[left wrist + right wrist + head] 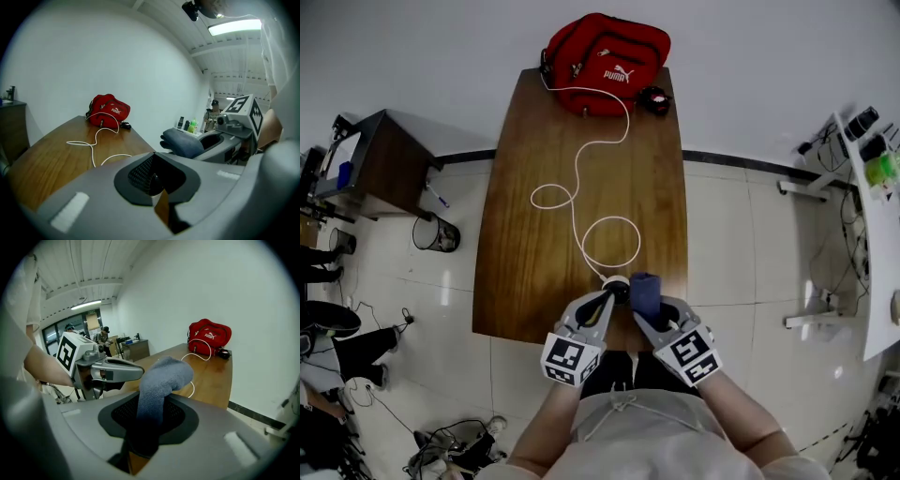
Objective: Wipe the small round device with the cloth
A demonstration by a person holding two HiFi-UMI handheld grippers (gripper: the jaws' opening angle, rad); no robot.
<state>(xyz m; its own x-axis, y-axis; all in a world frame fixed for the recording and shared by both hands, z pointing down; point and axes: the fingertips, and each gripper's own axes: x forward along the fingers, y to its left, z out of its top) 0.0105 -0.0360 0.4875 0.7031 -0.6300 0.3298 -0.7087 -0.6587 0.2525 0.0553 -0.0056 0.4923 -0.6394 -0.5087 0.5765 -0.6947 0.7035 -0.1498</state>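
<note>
Right gripper [650, 306], lower centre, is clamped on a soft, limp cloth [644, 289]; left gripper [608, 299] is closed at the seemingly light round device [616, 281], best gripped by its rim.

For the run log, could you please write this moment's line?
left gripper: shut, at device; right gripper: shut on cloth; cloth: beside device

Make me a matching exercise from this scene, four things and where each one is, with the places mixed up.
Things:
1. red bag
2. white cable
3. blue cloth
4. waste bin

Places:
A. between the right gripper jaws
B. on the floor beside the table
C. at the table's far end
D. looping along the tabletop

Pairs: 1-C, 2-D, 3-A, 4-B
</note>
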